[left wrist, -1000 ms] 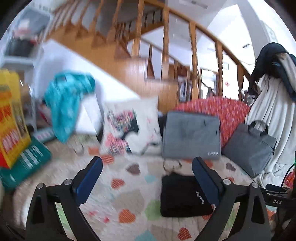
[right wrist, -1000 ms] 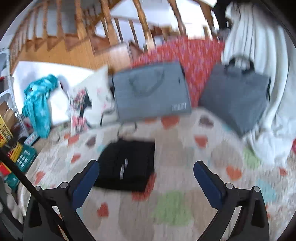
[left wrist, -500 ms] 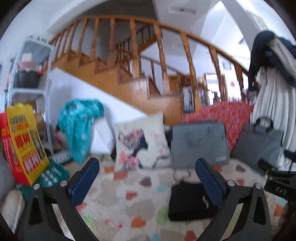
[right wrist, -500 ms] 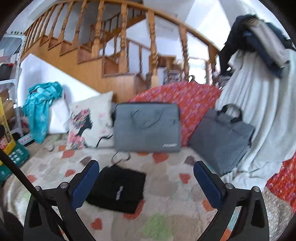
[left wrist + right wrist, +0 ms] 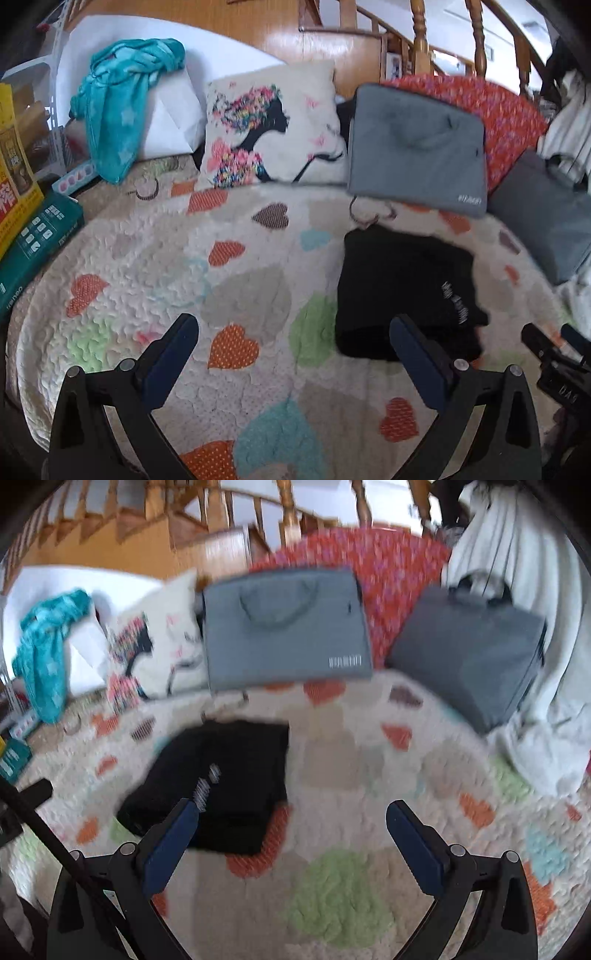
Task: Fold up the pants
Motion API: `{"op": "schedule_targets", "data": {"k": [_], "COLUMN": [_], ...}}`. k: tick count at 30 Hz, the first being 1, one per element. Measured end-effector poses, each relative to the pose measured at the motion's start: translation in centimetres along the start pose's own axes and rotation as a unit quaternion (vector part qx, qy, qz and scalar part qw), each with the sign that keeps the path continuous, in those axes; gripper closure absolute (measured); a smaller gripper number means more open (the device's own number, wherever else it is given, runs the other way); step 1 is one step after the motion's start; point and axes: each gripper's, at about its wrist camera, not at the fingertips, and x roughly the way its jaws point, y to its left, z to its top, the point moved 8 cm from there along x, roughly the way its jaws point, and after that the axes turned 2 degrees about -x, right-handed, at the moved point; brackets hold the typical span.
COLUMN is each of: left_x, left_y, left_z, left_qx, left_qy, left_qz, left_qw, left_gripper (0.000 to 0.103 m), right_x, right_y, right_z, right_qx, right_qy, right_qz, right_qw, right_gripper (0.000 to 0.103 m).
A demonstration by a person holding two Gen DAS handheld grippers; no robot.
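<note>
Left tool [image 5: 293,341] spread wide, empty, above heart-print quilt [image 5: 155,266], right tool [image 5: 291,827] likewise wide and empty, folded black pants [image 5: 218,775] flat on quilt beyond its left finger, grey bag [image 5: 284,627] further ahead

1. We see a quilted bedspread [image 5: 240,280] with coloured hearts covering the whole foreground.
2. Behind it, a wooden staircase [image 5: 122,528] with turned balusters [image 5: 419,37] against white walls.
3. Propped at the back: a floral silhouette pillow [image 5: 273,122], a grey laptop bag [image 5: 284,627], a red patterned cushion [image 5: 388,572], and a second grey bag [image 5: 469,657].
4. A teal star blanket [image 5: 118,99] hangs at left, near a white shelf unit [image 5: 33,74].
5. White fabric [image 5: 517,590] drapes at right. Daylight is bright and even.
</note>
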Motion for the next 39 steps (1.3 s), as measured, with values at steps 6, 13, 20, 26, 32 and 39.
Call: {"op": "schedule_targets", "data": {"k": [6,13,20,26,32,39], "left_x": [2.9,4.8,5.7,5.9,6.1,6.4], "left_y": [-1.5,-1.8,-2.4,-2.7,-2.3,-1.7], "left_z": [-1.8,-2.7,-3.4,-3.7,-3.9,-4.1], "left_qx": [0.055,0.049,0.048,0.051,0.037,0.015], "left_qy": [0.008,0.036,0.059,0.065,0.077,0.093], "left_qz": [0.015,0.008,-0.005,-0.011,-0.017,-0.025], "left_qw": [0.9983,0.9981,0.9971,0.9965,0.9962,0.9953], "left_gripper": [0.000,0.000,0.000,0.000,0.000,0.000], "right_x": [2.9,5.2,6.2,6.3,6.2,6.5], "right_y": [-0.2,-0.7,-0.2,0.4,1.1,1.1], "right_z": [-1.4,-2.7,-3.5,-4.0,-4.5,-4.7], "right_qx": [-0.002,0.027,0.013,0.000,-0.018,-0.021], "right_qy": [0.016,0.042,0.055,0.060,0.062,0.067], "right_qz": [-0.016,-0.004,-0.007,-0.005,-0.010,-0.012], "right_qw": [1.000,0.999,0.998,0.998,0.998,0.997], "right_gripper": [0.000,0.000,0.000,0.000,0.000,0.000]}}
